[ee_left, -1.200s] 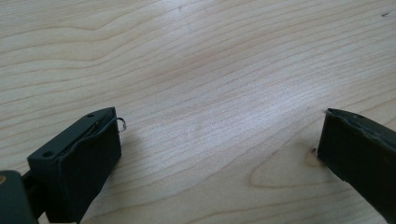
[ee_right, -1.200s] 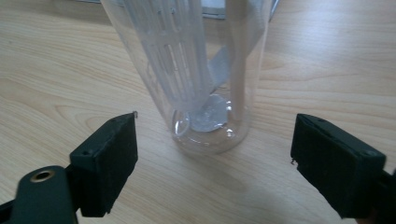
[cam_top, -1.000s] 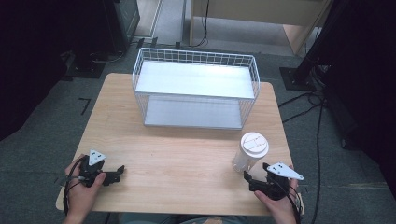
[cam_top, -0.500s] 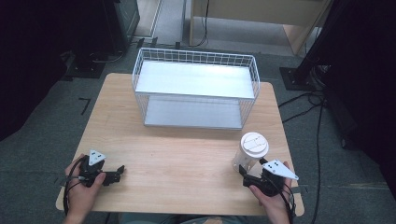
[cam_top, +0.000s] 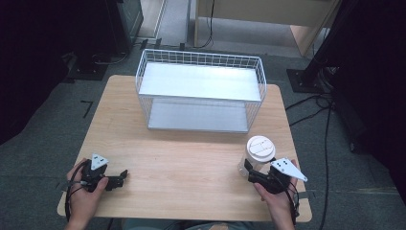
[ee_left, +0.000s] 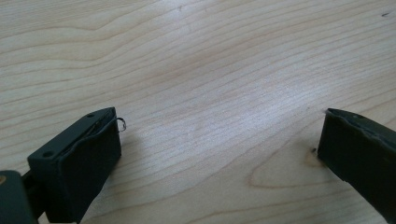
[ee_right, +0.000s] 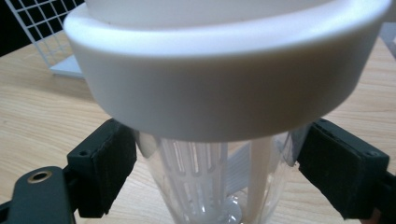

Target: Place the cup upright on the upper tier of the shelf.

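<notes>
Black jaws of the right gripper (ee_right: 219, 172) stand apart on either side of the clear cup (ee_right: 212, 182), just under its white lid (ee_right: 224, 74), with the pads beside the wall but not visibly pressing it; the left gripper (ee_left: 219, 154) rests idle with its jaws wide apart over bare table (ee_left: 201, 70). The cup (cam_top: 256, 155) stands upright near the table's right front edge, well short of the wire basket (cam_top: 201, 91). Being tall, light and top-heavy under that broad lid, it could tip or skid toward the edge if one pad meets it first, and a hard squeeze might buckle the thin wall or pop the lid.
</notes>
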`<state>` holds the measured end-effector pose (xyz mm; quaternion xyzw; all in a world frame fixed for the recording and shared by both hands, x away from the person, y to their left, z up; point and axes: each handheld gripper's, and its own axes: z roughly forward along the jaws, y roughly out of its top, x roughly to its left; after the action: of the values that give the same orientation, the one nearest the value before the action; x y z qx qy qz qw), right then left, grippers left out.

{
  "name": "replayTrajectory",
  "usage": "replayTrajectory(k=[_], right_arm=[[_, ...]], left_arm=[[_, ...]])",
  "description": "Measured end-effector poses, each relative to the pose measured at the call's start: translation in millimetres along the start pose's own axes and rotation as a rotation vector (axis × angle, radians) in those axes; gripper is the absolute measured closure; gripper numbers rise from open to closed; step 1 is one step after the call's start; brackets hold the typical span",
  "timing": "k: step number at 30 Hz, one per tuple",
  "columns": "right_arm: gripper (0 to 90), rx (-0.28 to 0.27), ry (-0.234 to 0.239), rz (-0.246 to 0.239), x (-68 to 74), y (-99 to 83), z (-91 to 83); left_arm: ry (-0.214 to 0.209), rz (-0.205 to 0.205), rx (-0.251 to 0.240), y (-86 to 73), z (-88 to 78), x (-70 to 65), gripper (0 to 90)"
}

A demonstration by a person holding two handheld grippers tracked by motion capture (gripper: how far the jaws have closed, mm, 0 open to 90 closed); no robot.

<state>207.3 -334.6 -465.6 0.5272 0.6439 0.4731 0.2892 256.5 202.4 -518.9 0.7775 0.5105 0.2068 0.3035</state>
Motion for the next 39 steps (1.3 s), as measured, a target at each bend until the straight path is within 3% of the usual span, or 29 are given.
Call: replayTrajectory(k=[8,17,28,33,39], right_arm=[[13.8,0.015,0.005,0.003,-2.4,4.3,1.8],[13.9,-0.018,-0.035,-0.02,3.0,10.4,9.5],[15.6,-0.014,-0.033,-0.025,3.6,11.6,9.6],[15.8,-0.02,-0.01,-0.031,7.7,12.6,9.5],[15.9,-0.064,0.01,-0.056,23.5,24.1,5.9]], left_arm=[[0.0,0.001,0.001,0.0,0.0,0.0,0.0],[0.0,0.0,0.0,0.0,0.0,0.0,0.0],[0.0,0.0,0.0,0.0,0.0,0.0,0.0],[0.0,0.0,0.0,0.0,0.0,0.0,0.0],[0.0,0.001,0.001,0.0,0.0,0.0,0.0]])
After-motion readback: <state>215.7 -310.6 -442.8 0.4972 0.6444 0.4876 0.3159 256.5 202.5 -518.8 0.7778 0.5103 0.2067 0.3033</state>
